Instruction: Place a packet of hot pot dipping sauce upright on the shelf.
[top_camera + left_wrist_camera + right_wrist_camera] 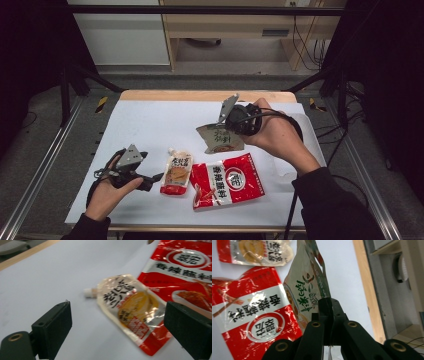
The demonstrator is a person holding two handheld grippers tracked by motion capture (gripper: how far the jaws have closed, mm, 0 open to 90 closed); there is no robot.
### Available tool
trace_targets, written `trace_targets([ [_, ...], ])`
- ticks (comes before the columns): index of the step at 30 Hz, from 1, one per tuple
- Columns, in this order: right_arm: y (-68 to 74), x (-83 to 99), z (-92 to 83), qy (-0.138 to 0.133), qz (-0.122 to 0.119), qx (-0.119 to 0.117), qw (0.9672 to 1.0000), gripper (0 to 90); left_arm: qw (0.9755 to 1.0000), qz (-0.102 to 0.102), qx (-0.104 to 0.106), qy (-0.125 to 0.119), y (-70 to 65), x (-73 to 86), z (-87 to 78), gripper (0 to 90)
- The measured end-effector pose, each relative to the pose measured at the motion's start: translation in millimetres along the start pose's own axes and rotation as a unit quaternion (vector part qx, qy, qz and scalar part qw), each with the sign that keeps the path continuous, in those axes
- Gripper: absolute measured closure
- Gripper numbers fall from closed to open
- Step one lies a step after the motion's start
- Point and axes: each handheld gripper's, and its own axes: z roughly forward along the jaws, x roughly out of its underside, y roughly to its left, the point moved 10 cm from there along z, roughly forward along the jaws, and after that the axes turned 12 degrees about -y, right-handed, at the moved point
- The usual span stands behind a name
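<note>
1. In the high view, our left gripper [152, 179] sits low over the white sheet [150, 120] near the front left, held in our left hand [107, 192]. Its jaws stand apart with nothing between them, just beside the spouted sauce pouch [177, 175], which lies flat on the sheet. Right of that pouch, touching or slightly overlapping it, lies the red seasoning bag [227, 182]. Our right gripper [220, 122], in our right hand [275, 132], is raised above the sheet toward the back right and is clamped on the top edge of the pale green-lettered pouch [220, 140], which hangs tilted below it.

2. In the left gripper view, we see the two black jaws wide apart and empty. The spouted sauce pouch [127, 307] lies on the sheet ahead and between them, its white spout pointing left, and the red seasoning bag [185, 267] sits beyond it to the right, its edge under the pouch.

3. In the right gripper view, the jaws are pressed together on an edge of the pale green-lettered pouch [308, 287]. The red seasoning bag [254, 320] and the spouted sauce pouch [259, 251] lie on the sheet to its left.
</note>
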Motion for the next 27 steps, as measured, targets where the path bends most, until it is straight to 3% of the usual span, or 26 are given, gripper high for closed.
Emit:
trace_targets([
  [2, -6.5, 1.7, -4.2, -0.007, 0.004, 0.01, 0.9999, 90.0, 0.9995, -0.022, -0.01, -0.018, 8.2, 3.9, -5.4, 7.9],
  [6, -19.6, 4.6, -12.2, -0.02, 0.008, 0.032, 0.9993, 90.0, 0.9977, -0.053, -0.036, -0.024, 24.3, 19.5, -13.8, 7.1],
  [9, -31.3, 8.4, -19.2, -0.033, 0.015, 0.051, 0.998, 90.0, 0.9964, -0.069, -0.045, -0.022, 29.6, 28.8, -16.0, 5.1],
  [18, -50.3, 18.7, -32.8, -0.057, 0.02, 0.09, 0.9941, 90.0, 0.9948, -0.067, -0.077, -0.002, 36.8, 42.7, -20.3, 5.3],
  [23, -66.5, 30.0, -48.8, -0.068, 0.032, 0.131, 0.9886, 90.0, 0.9927, -0.074, -0.095, -0.012, 42.3, 40.8, -21.9, 5.9],
  [27, -74.5, 35.1, -56.3, -0.072, 0.038, 0.143, 0.9864, 90.0, 0.9919, -0.076, -0.101, -0.013, 46.4, 41.8, -24.1, 5.9],
])
